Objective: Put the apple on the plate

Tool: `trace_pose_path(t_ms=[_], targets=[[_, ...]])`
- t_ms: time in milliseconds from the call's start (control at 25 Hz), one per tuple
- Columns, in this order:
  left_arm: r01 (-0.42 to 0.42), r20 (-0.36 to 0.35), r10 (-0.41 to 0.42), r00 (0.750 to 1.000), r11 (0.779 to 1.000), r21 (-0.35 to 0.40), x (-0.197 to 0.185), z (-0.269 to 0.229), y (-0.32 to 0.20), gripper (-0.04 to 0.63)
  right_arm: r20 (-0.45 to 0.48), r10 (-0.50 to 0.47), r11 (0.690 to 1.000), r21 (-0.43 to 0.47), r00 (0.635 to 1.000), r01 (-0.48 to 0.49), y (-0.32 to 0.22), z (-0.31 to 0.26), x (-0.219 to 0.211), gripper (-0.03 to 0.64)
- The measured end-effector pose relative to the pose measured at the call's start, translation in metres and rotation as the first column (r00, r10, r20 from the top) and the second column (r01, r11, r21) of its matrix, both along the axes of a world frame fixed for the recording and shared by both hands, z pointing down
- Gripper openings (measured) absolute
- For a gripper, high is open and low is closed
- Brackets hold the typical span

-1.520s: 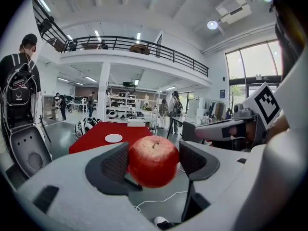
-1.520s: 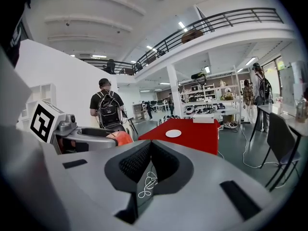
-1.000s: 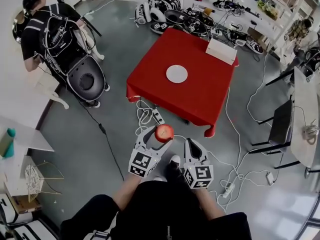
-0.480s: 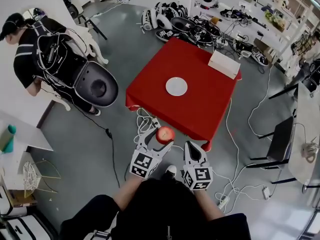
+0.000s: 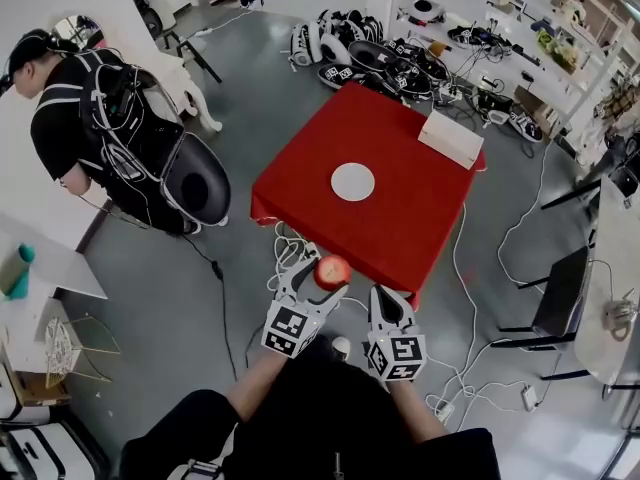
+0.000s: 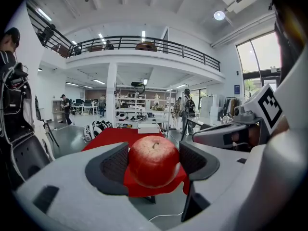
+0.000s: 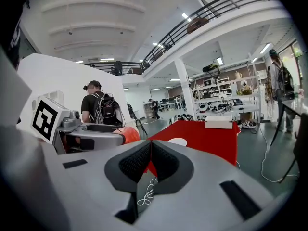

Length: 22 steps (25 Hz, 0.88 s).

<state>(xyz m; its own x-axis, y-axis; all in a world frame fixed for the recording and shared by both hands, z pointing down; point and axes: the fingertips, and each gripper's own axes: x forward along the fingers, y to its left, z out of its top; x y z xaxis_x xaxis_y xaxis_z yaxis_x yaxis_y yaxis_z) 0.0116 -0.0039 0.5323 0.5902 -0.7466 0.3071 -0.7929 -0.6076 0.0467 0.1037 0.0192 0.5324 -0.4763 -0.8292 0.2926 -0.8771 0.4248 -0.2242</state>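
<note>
Left gripper (image 6: pixel 154 163): jaws clamped on the apple (image 5: pixel 332 271), one pad on each side, stem pointing up. The apple is red and held in the air over the grey floor (image 5: pixel 200 298), just short of the near corner of the desk (image 5: pixel 410 218).

Right gripper (image 7: pixel 150 160): jaws closed flat against each other, holding nothing. In the head view it sits just beside the left gripper and slightly nearer the person.

The desk has a red cloth over it. The white plate (image 5: pixel 353 181) lies flat near the middle of the desk. A white box (image 5: pixel 450 140) lies by the far edge, apart from the plate. Apple and plate are well apart, with the near half of the desk between them.

White cables (image 5: pixel 288 243) lie coiled on the floor at the desk's near-left corner, right ahead of the left gripper. More cable (image 5: pixel 470 298) trails across the floor on the right side.

A person with a black backpack (image 5: pixel 75 88) is at the left, well away from the desk. Black and white gear (image 5: pixel 370 48) is piled on the floor behind the desk.
</note>
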Motion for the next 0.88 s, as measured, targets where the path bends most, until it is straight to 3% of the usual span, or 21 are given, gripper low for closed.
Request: trace_pose_path(t_ms=[880], targets=[[-0.033, -0.026, 0.033, 0.999, 0.999, -0.001, 0.019, 0.0, -0.025, 0.334, -0.01, 0.006, 1.0, -0.022, 1.0, -0.006, -0.017, 0.005, 0.01, 0.011]])
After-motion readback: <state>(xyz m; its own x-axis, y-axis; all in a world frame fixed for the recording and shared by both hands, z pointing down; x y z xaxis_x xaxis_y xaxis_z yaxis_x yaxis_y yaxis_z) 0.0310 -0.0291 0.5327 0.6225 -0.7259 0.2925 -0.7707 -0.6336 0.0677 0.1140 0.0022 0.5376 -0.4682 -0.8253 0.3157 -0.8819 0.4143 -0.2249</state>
